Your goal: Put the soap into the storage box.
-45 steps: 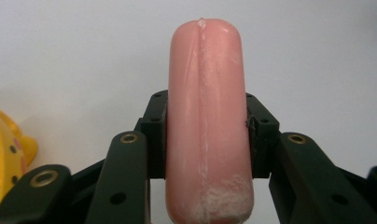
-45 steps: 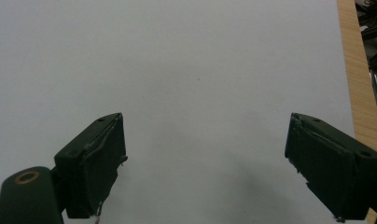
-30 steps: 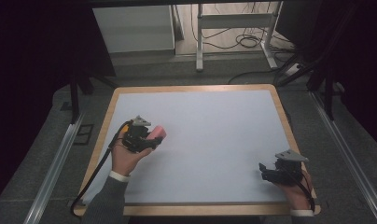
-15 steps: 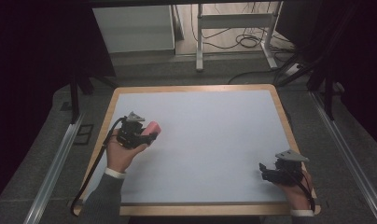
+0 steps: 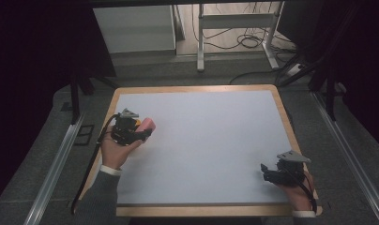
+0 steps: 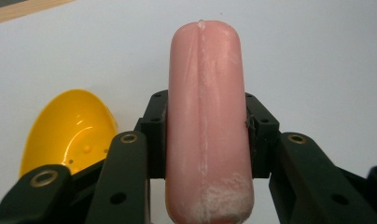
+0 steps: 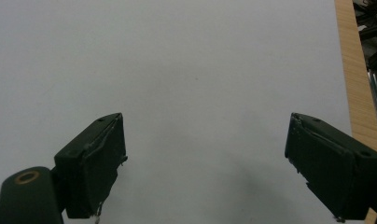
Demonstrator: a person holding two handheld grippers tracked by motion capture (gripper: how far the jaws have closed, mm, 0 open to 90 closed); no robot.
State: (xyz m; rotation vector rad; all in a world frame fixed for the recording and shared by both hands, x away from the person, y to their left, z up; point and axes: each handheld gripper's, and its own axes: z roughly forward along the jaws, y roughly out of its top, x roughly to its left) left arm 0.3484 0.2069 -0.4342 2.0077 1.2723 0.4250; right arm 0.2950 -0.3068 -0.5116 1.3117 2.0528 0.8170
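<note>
Where the left gripper (image 5: 141, 130) sits near the left edge of the white table (image 5: 211, 140) in the high view, a pink sausage-shaped piece (image 5: 146, 124) pokes out from its front, pointing toward the table's middle. Seen from the left gripper view, that pink piece (image 6: 206, 126) stands lengthwise between the two black jaws, which press against both of its sides about halfway along its length, so the left gripper (image 6: 206, 135) is clamped on it; its rounded tip reaches well beyond the jaw ends, and its surface carries pale scuffing along a centre seam and near the bottom. Just beside the jaws in that same view lies a yellow rounded plastic piece (image 6: 67, 133) on the white surface, which the high view hides behind the hand and gripper body. At the table's near right corner, the right gripper (image 5: 267, 174) is held low in the person's right hand (image 5: 298, 192). From the right gripper view its jaws stand wide apart with nothing but bare white table between them, and the wooden border (image 7: 357, 79) runs along the right side.
</note>
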